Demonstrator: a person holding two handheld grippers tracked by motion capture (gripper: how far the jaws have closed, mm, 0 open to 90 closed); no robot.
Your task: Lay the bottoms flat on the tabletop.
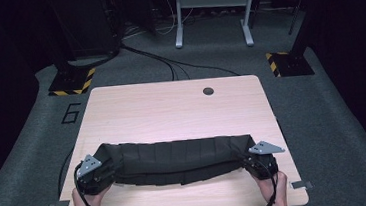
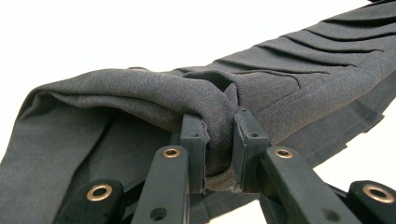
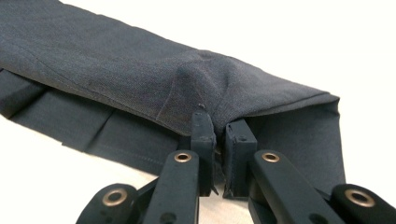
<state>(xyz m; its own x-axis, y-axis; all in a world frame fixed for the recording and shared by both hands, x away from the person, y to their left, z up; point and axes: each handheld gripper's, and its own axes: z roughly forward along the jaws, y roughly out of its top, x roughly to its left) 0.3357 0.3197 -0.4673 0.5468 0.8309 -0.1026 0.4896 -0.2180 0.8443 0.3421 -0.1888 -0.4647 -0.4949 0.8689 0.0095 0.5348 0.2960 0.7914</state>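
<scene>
- A dark pleated cloth (image 1: 176,160) lies folded into a long band across the near half of the table (image 1: 171,109), parallel to the near edge and reaching almost from the left edge to the right edge.
- The cloth is a fine, matte grey-black weave; pressed pleats run across its upper layer, and a stitched hem shows along the lower layer in both gripper views.
- The table is pale wood grain with rounded corners and a dark round grommet (image 1: 208,90) near the far edge.
- The left gripper (image 2: 219,154) sits at the cloth's left end near the near-left corner, its jaws closed tight on a bunched fold of fabric.
- The right gripper (image 3: 220,149) is at the cloth's right end near the near-right corner, its jaws nearly together, pinching a thin edge of the cloth.
- Both hands come in from the near edge, forearms cut off by the frame; the left hand (image 1: 90,200) and right hand (image 1: 274,188) are partly hidden under the grippers.
- How many layers the fold holds cannot be told.
</scene>
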